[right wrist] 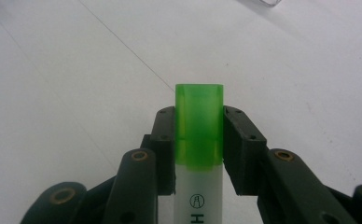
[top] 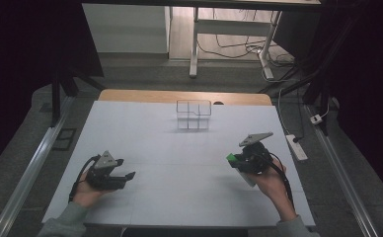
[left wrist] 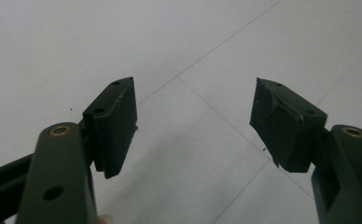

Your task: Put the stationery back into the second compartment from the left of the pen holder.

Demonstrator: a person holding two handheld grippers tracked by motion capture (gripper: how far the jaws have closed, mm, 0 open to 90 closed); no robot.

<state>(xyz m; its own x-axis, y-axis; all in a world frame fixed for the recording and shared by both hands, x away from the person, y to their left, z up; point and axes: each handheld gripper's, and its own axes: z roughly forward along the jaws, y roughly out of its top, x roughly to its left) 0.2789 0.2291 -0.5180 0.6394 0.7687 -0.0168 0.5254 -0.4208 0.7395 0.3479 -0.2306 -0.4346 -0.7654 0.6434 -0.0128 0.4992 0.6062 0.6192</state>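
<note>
Highlighter (right wrist: pixel 198 140) is sitting pinched by its green cap between the right gripper (right wrist: pixel 199 135) jaws near the table's (top: pixel 145 123) right edge; the cap could be pulling loose, dropping the body. The left gripper (left wrist: pixel 195 121) is hovering with jaws spread, holding nothing.

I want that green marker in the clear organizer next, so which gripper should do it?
Probably the right gripper: its jaws are shut on the marker, and the organizer sits ahead on the table. The left gripper is open, holding nothing, and looks no nearer.
</note>
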